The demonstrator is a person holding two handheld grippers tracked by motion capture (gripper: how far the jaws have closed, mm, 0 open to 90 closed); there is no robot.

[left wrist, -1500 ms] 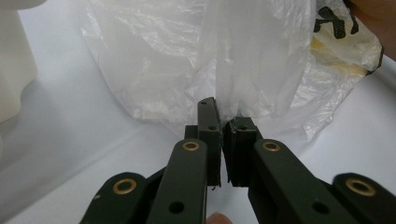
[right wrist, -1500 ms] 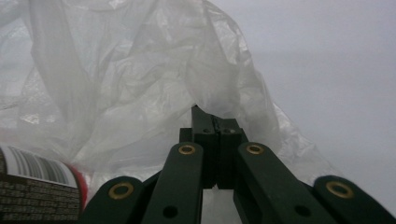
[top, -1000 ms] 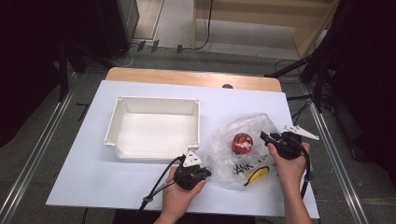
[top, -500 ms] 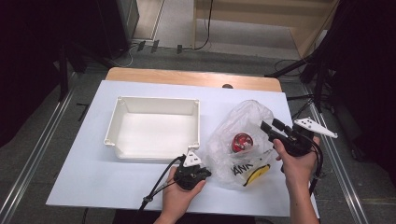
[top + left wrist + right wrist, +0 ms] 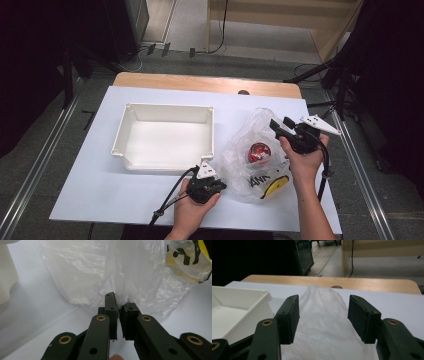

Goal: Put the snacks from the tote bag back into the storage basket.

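Clear crinkled plastic bag (image 5: 250, 150) w/ red can (image 5: 259, 152): left gripper (image 5: 222, 186) pinches edge, right gripper (image 5: 281, 127) agape.

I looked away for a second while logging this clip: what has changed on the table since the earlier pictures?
The right hand-held gripper has risen off the plastic bag toward its far right side; its jaws have just been opening and now stand apart above the bag, not pressing it. The bag's top stands higher. The left hand-held gripper stays shut on the bag's near edge; the white tray and red object have not moved.
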